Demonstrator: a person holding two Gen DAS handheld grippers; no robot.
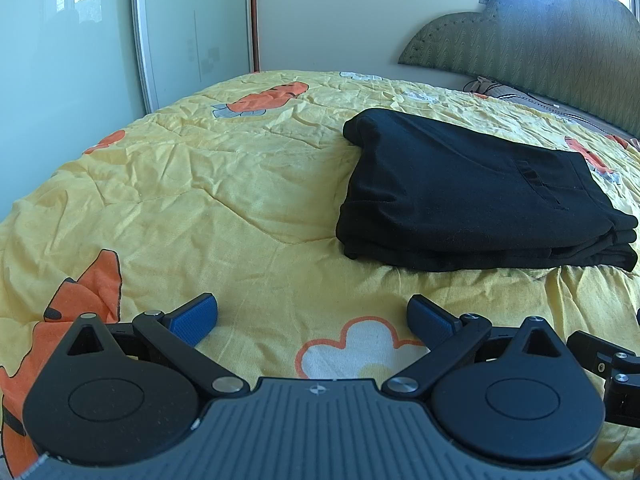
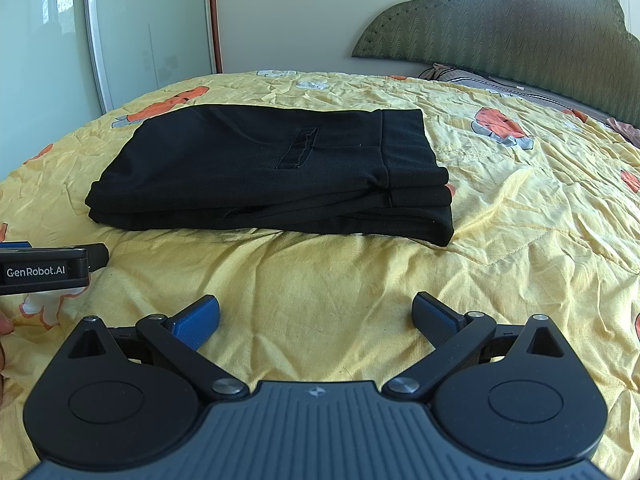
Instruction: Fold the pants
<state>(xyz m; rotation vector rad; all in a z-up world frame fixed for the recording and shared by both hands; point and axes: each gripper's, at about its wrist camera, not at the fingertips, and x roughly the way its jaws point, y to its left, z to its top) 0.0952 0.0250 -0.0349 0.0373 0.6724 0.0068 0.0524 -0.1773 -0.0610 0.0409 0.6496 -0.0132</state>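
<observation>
Black pants point(image 1: 472, 196) lie folded into a flat stack of several layers on the yellow bedspread point(image 1: 200, 184), up and right of my left gripper point(image 1: 312, 316). That gripper is open, blue pads wide apart, nothing between them. In the right wrist view the same pants point(image 2: 272, 172) sit ahead and slightly left, with a pocket slit and waistband on top. My right gripper point(image 2: 316, 316) hovers open and empty above the bedspread point(image 2: 520, 208), a short way in front of the stack's near edge. The left gripper's body point(image 2: 44, 270) shows at the left edge.
A padded green headboard point(image 2: 520, 28) stands at the back right, with a pillow point(image 2: 472, 76) below it. A sliding wardrobe door point(image 1: 72, 40) lines the left side. A person's fingertip point(image 2: 5, 326) shows at the left edge. Wrinkled bedspread spreads all round the pants.
</observation>
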